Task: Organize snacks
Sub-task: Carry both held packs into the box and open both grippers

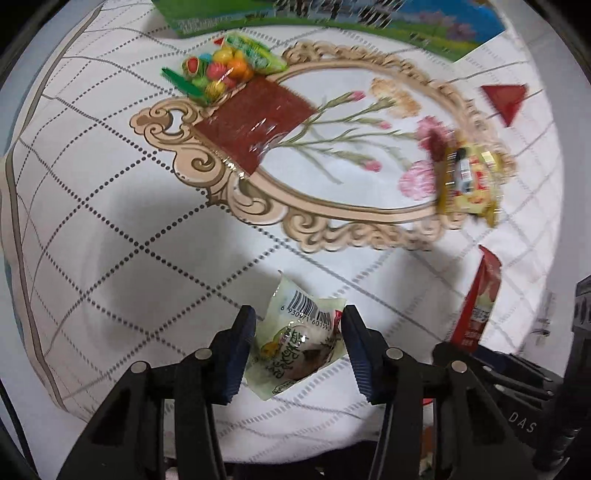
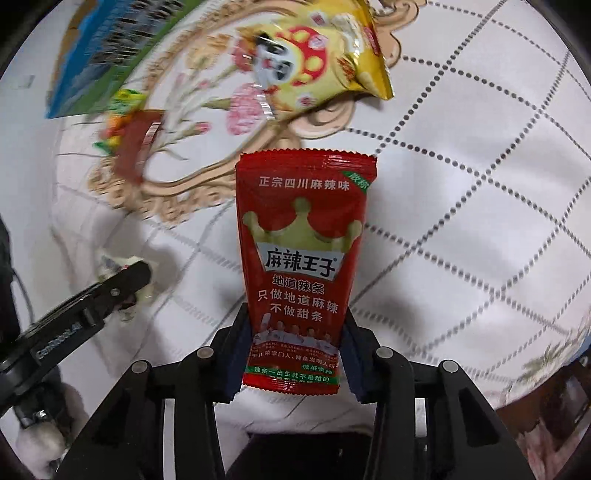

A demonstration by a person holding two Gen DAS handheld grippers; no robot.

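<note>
Holding now: you carry one packet in each gripper, both lifted clear of the cloth.
Left gripper (image 1: 299, 347): jaws narrowed onto the pale barcode packet (image 1: 299, 332), pads pressing its two sides; it points straight down at the tablecloth (image 1: 110, 221).
Right gripper (image 2: 293, 347): jaws clamped on the lower end of the red spicy-strip packet (image 2: 299, 266); its long axis runs forward along the fingers, top seal farthest from you.
Key relation: your two hands sit just beside each other, the left gripper low at the left edge of the right view.
Loose snacks: candy bag (image 1: 221, 70) and dark red sachet (image 1: 255, 122) lie far ahead on the left; yellow panda bag (image 2: 314, 59) is nearer your right hand.
Open room: bare cloth under both grippers.
Edges: green box (image 1: 332, 18) bounds the far side; I judge it the likely destination.
</note>
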